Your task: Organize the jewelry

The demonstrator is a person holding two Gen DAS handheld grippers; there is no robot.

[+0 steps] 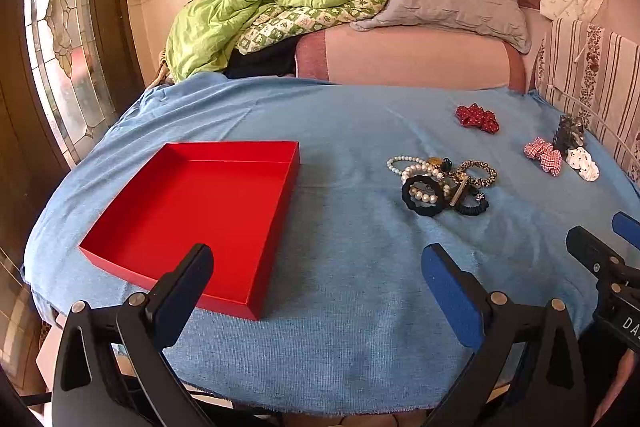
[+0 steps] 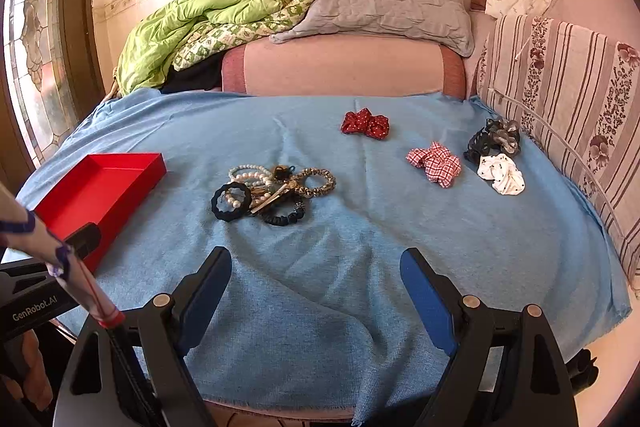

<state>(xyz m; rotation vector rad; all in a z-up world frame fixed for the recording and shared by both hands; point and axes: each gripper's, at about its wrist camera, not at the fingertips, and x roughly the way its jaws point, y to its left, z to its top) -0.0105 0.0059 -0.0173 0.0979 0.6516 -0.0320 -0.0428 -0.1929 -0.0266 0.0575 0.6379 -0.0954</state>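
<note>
While the red tray [image 1: 192, 211] sits bare on the blue cloth [image 1: 352, 307], every piece of jewelry waits outside it, so the sorting appears not yet begun. Nothing lies in the tray in either view, and no item is held.

Both tools hover low over the near edge of the cloth. The left gripper [image 1: 316, 287] has its jaws wide apart and grips nothing; its left finger overlaps the tray's near corner in the left wrist view. The right gripper [image 2: 316, 291] is likewise spread, empty, with only bare cloth between its fingers.

A tangled heap [image 2: 272, 195] of pearl bracelets, black hair ties, a leopard-print tie and a metal clip lies near the middle of the cloth, ahead of the right gripper and slightly to its left, clearly apart from its fingertips. From the left gripper the same heap sits ahead and to the right, with the tray to the left of the heap.

Farther back lies a red dotted scrunchie [image 2: 365, 124]. Toward the right edge, a red checked scrunchie [image 2: 434, 163], a white dotted scrunchie [image 2: 502, 174] and a dark claw clip [image 2: 494, 141] cluster near a striped cushion [image 2: 568, 87], the white one touching the clip.

All pieces remain to be moved, judging by the empty tray; the heap is the nearest candidate.
</note>
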